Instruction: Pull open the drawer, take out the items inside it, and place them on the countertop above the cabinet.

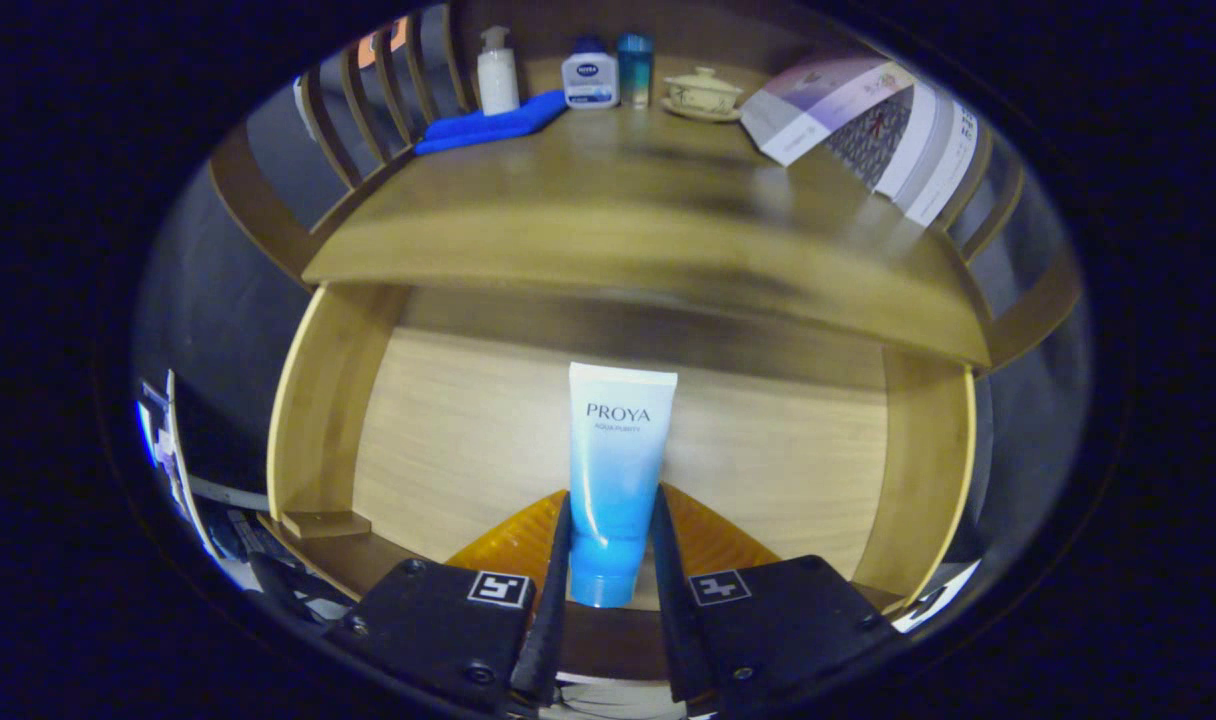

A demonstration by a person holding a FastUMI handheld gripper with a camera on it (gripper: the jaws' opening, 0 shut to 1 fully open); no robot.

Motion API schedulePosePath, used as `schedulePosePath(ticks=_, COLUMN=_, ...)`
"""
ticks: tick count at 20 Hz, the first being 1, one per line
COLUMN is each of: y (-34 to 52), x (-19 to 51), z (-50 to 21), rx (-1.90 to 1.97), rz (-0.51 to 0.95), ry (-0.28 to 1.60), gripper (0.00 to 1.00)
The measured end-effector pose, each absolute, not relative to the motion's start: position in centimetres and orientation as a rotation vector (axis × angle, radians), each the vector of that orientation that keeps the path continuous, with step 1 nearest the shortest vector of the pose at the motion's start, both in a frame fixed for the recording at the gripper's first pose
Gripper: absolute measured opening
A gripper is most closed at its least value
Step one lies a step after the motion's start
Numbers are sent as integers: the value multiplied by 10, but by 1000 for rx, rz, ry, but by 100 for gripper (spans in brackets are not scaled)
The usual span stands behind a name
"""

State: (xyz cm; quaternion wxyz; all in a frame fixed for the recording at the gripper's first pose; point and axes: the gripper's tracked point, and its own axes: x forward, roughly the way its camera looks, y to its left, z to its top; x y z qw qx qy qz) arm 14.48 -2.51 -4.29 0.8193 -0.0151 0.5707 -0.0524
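A white-to-blue cosmetic tube [616, 470] stands cap-down between my fingers, over the open wooden drawer [323, 420]. My gripper [608, 540] is shut on the tube's lower blue part, one finger pressing each side. An orange ridged item [513, 540] lies in the drawer beneath the tube, partly hidden by my fingers. The wooden countertop [618, 210] of the cabinet stretches just beyond and above the drawer.
At the back of the countertop stand a white pump bottle [497, 72], a folded blue cloth [493, 125], a white jar [590, 80], a blue bottle [635, 70] and a lidded ceramic cup [703, 95]. Boxes [868, 125] lean at the right. Wooden rails [368, 110] line both sides.
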Motion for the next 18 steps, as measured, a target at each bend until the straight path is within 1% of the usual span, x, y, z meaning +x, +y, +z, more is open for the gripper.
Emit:
schedulePosePath(ticks=4, y=-22, x=165, z=-6, rx=-28, rz=-81, ry=1166, gripper=45)
schedulePosePath(ticks=9, y=-31, x=206, z=21, rx=-68, rz=-119, ry=1117, gripper=44)
schedulePosePath(ticks=16, y=-47, x=276, z=18, rx=-106, rz=-190, ry=1084, gripper=44)
schedulePosePath(ticks=18, y=-56, x=287, z=14, rx=-117, rz=-221, ry=1090, gripper=45)
